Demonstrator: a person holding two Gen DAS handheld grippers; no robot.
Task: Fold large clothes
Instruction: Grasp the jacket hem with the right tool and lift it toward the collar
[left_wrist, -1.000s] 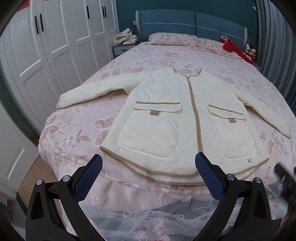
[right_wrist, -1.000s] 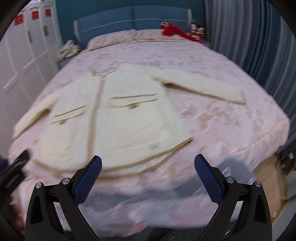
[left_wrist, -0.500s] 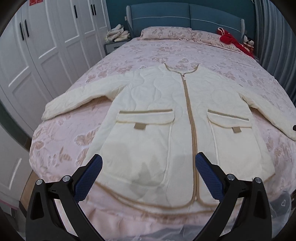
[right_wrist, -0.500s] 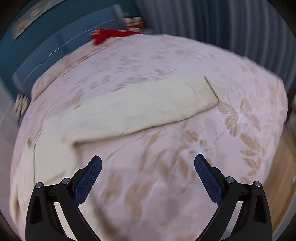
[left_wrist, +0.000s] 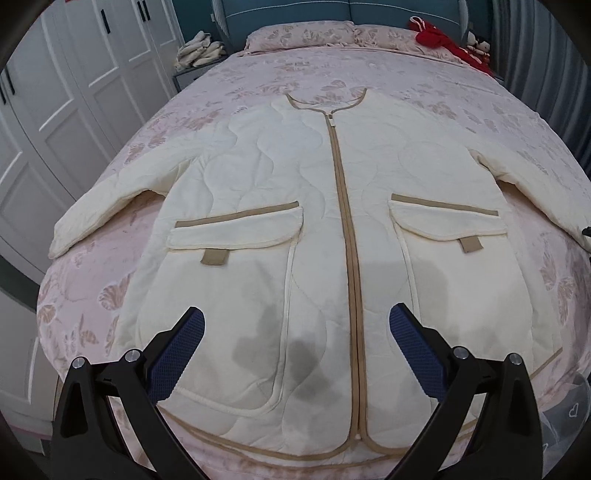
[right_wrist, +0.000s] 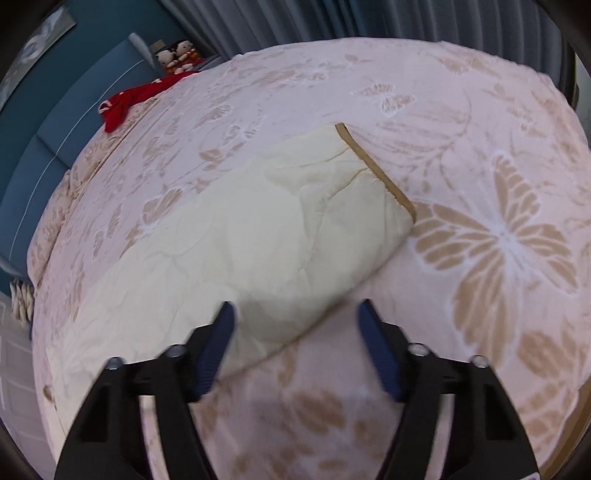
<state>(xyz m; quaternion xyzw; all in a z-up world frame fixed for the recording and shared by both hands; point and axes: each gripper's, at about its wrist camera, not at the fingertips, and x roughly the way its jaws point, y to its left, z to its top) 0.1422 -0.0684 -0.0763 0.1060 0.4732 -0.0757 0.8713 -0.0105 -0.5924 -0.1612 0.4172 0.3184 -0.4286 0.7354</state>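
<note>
both tongs gaping, holding nothing. left gripper (left_wrist: 295, 354) over jacket (left_wrist: 332, 236) hem, jacket flat on bed (left_wrist: 424, 85). right gripper (right_wrist: 295, 347) above sleeve (right_wrist: 258, 236); pinch near cuff (right_wrist: 373, 166), fold across the chest.

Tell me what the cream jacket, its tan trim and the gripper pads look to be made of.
Jacket: soft padded fabric, matte, judging by wavy quilting seams and a puffy sleeve.
Tan trim: looks like woven binding tape, flat and dull, edging the zip, pockets and cuff.
Pads on the left gripper: probably textured blue rubber; a fine grid pattern shows.
</note>
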